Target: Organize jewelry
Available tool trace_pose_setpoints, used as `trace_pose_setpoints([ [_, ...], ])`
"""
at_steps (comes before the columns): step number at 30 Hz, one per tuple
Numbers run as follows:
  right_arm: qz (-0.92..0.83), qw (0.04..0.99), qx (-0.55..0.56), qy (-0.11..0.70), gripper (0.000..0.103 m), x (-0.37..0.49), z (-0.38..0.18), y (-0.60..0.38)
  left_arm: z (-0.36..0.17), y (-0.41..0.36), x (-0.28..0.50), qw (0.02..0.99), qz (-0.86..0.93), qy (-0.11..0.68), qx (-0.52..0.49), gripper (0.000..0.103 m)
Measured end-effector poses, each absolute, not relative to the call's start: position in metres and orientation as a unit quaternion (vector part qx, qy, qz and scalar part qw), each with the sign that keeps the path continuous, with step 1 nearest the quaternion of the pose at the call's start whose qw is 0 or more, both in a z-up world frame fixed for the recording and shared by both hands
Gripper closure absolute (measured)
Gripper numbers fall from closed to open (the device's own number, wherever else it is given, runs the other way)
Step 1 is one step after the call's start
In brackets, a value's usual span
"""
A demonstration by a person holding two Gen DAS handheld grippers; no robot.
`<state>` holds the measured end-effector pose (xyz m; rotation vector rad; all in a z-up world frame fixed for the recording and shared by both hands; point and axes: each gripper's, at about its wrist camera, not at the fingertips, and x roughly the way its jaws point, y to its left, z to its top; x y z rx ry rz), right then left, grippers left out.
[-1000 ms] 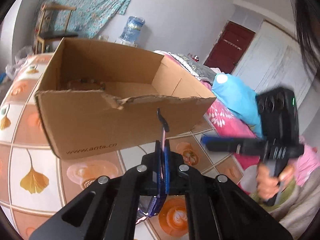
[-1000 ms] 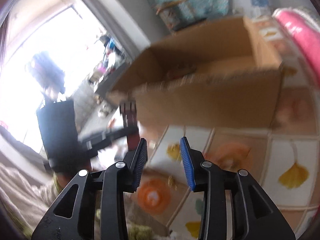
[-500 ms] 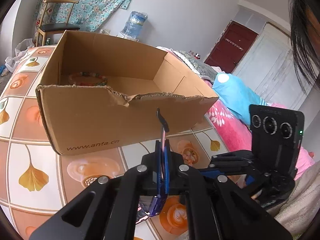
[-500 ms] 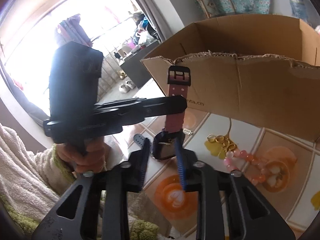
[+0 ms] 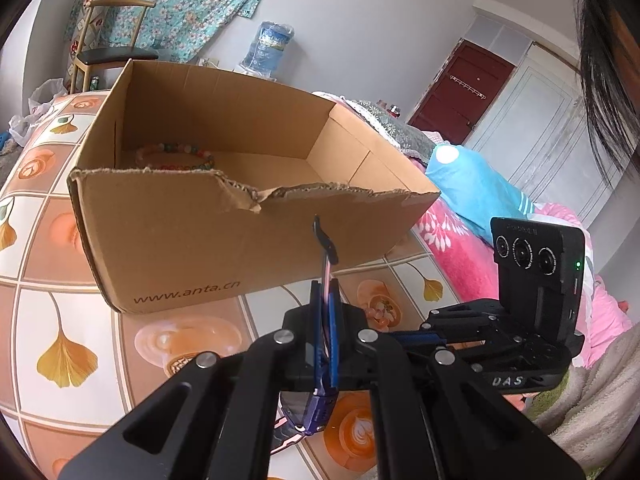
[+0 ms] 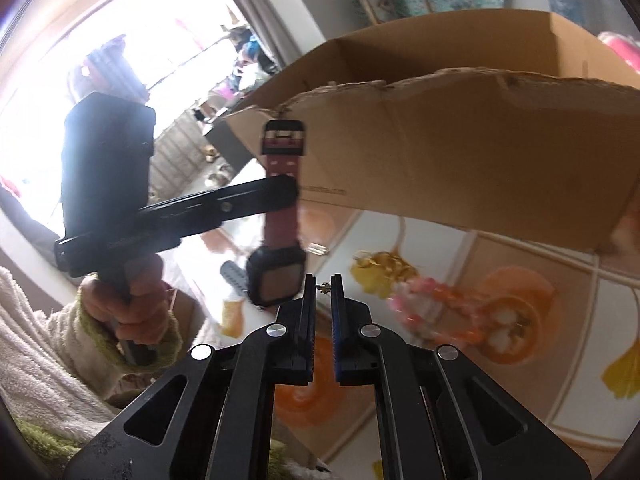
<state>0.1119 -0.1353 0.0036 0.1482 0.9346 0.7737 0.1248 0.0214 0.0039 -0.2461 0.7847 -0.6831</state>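
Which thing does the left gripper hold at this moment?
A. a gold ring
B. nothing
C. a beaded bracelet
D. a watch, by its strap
D: the left gripper is shut on the strap of the watch, whose case hangs below its fingers.

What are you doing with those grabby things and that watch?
A person is sorting jewelry into the open cardboard box. The left hand-held gripper is shut on the pink strap of a black-cased watch, holding it up in front of the box. The right hand-held gripper has just been closing, with a tiny metal piece between its tips. A colourful bead bracelet already lies in the box.
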Motion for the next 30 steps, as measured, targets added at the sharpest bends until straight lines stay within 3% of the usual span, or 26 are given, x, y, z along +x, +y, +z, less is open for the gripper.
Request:
trace_pose_setpoints([
  [2,0.349,0.823,0.067,0.444,0.092,0.113,0.004,-0.140,0.004,0.021,0.124,0.861,-0.326,0.373,-0.115,0.100],
  [4,0.339,0.828,0.070,0.441,0.068,0.109,0.006,-0.150,0.004,0.019,0.124,0.862,-0.326,0.372,-0.111,0.100],
  [6,0.331,0.835,0.075,0.433,0.061,0.108,0.008,-0.162,0.003,0.018,0.123,0.862,-0.328,0.371,-0.112,0.100],
  [17,0.357,0.791,0.247,0.432,0.058,0.140,0.026,-0.193,-0.008,-0.009,0.111,0.868,-0.330,0.360,-0.089,0.100],
  [23,0.323,0.790,0.220,0.472,0.058,0.154,0.025,-0.170,-0.016,-0.018,0.103,0.877,-0.326,0.345,-0.073,0.100],
  [29,0.280,0.793,0.203,0.501,0.069,0.154,0.017,-0.163,-0.019,-0.034,0.090,0.889,-0.321,0.326,-0.021,0.100],
  [30,0.269,0.798,0.197,0.502,0.075,0.153,0.018,-0.162,-0.018,-0.036,0.088,0.890,-0.322,0.323,-0.014,0.100],
])
